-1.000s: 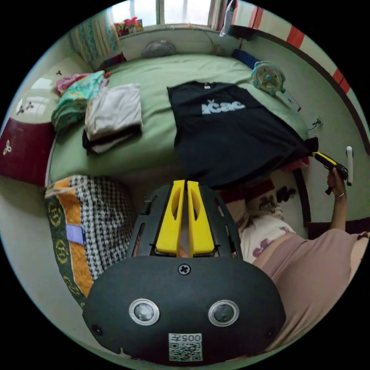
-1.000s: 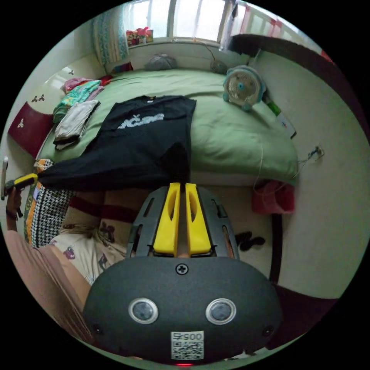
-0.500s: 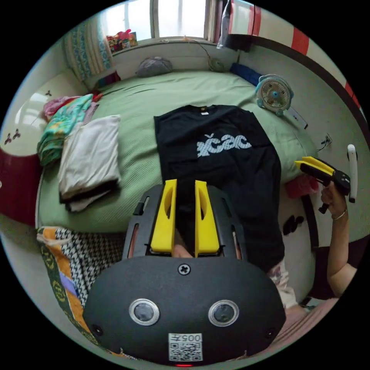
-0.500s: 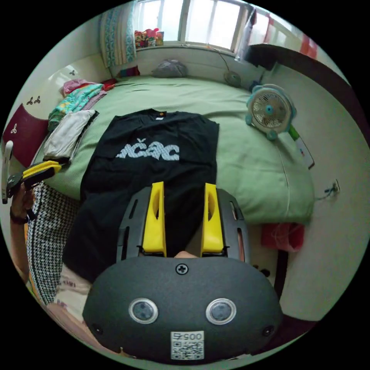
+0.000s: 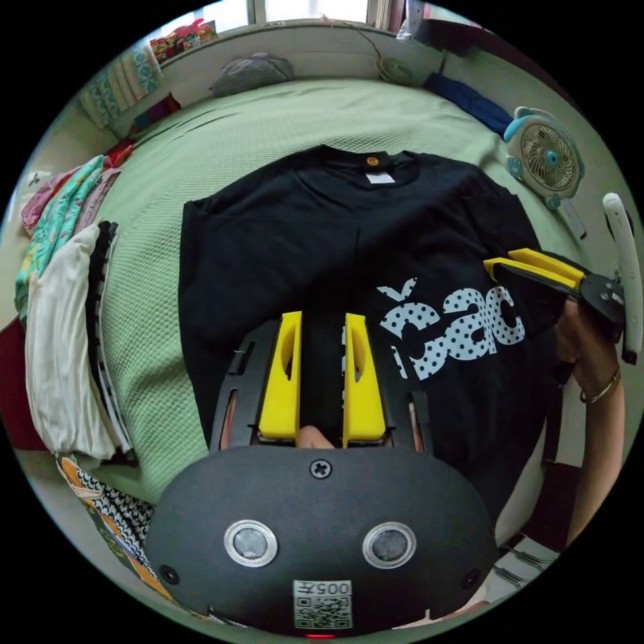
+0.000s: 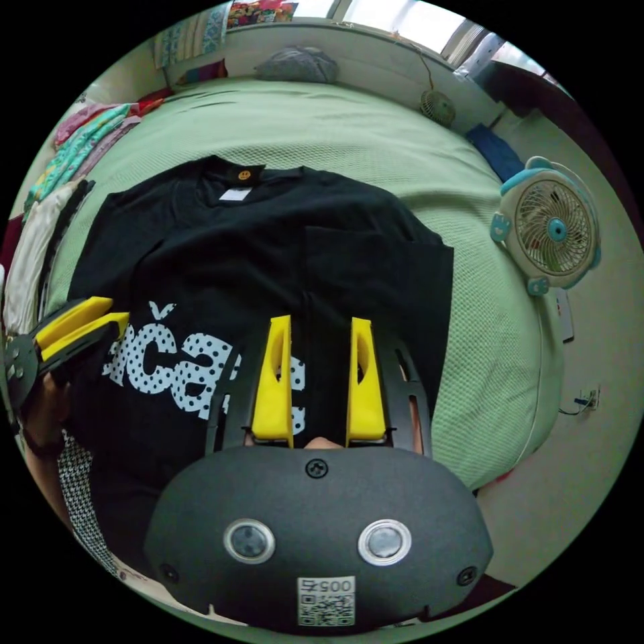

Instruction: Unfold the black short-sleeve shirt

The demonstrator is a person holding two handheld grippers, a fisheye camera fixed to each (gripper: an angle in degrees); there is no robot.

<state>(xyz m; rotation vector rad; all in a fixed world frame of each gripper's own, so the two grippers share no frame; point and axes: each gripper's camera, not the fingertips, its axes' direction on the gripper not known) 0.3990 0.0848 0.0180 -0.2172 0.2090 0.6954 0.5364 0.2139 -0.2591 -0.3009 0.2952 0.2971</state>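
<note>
Both grippers now hang with jaws parted and nothing between them; a second ago each was closed on a lower corner of the black short-sleeve shirt, stretching it off the bed edge. Left gripper sits over the shirt's left half; right gripper sits over its right half. Count: one shirt, two grippers, one fan, one stack of folded clothes. Shirt lies spread flat on the green bed, collar toward the window side, printed front facing up, directly beneath both sets of jaws, its lower part running over the bed's near edge.
</note>
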